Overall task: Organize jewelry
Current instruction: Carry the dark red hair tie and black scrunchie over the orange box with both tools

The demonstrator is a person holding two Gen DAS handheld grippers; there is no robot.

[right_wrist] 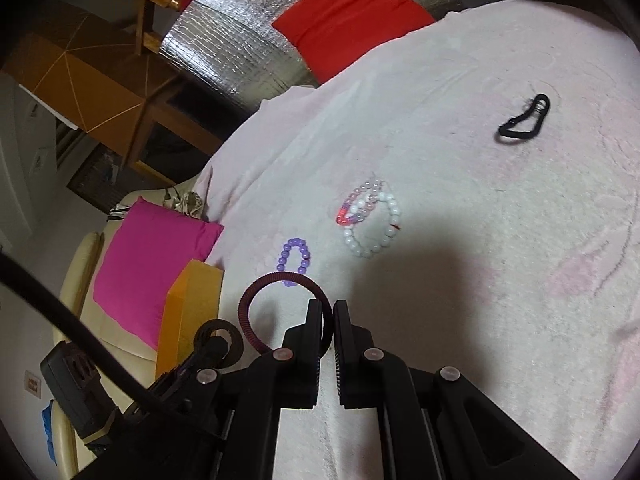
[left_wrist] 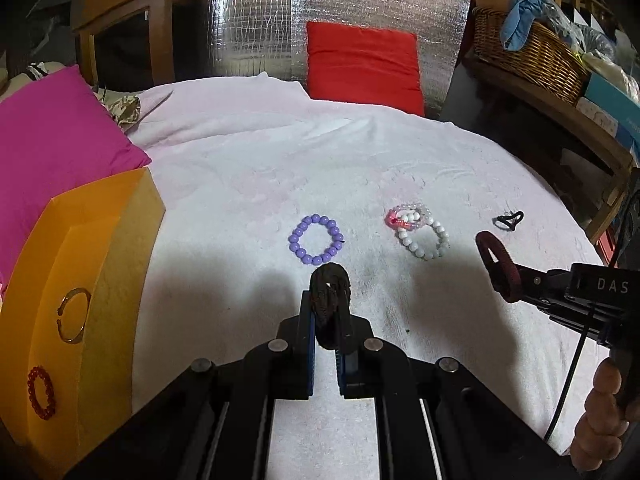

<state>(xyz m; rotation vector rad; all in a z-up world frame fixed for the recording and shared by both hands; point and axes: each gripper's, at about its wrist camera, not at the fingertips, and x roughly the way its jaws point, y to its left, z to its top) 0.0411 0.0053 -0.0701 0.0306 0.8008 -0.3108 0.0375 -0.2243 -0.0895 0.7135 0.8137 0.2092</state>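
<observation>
1. Maroon and ribbed, one hair tie [right_wrist: 276, 312] is pinched in the right gripper [right_wrist: 328, 312], jaws closed on its band, the loop hanging out to the left of the fingers at lower centre of the right wrist view.
2. A second dark hair tie [left_wrist: 330, 304] is clamped in the left gripper [left_wrist: 329, 320], jaws narrow, bunched up between the fingertips at lower centre of the left wrist view.
3. Waiting loose on the cloth are a purple bead bracelet [left_wrist: 316, 240] at centre, a white bead bracelet [left_wrist: 424, 240] with a pink-and-clear bracelet [left_wrist: 404, 216] overlapping it to the right, and a thin black elastic [left_wrist: 508, 220] further right.
4. An orange box [left_wrist: 80, 280] at the left edge already holds a metal bangle [left_wrist: 74, 316] and a red bead bracelet [left_wrist: 40, 392].
5. Risk, as I judge it: the grippers are near each other, so the two ties could snag together or the arms collide on the way to the box.
6. A stretchy tie may cling to a finger on release, or spring off the box rim onto the cloth.
7. Overlapping bracelets may lift together if one is grabbed carelessly.
8. Surface: a soft, pale pink fleecy blanket [right_wrist: 480, 240], wrinkled, so small pieces sink in.
9. Room: a red cushion [left_wrist: 364, 64] against silver foil sheeting [left_wrist: 248, 20] at upper centre, a magenta pillow [left_wrist: 52, 132] at left, a wicker basket [left_wrist: 528, 52] at upper right.
</observation>
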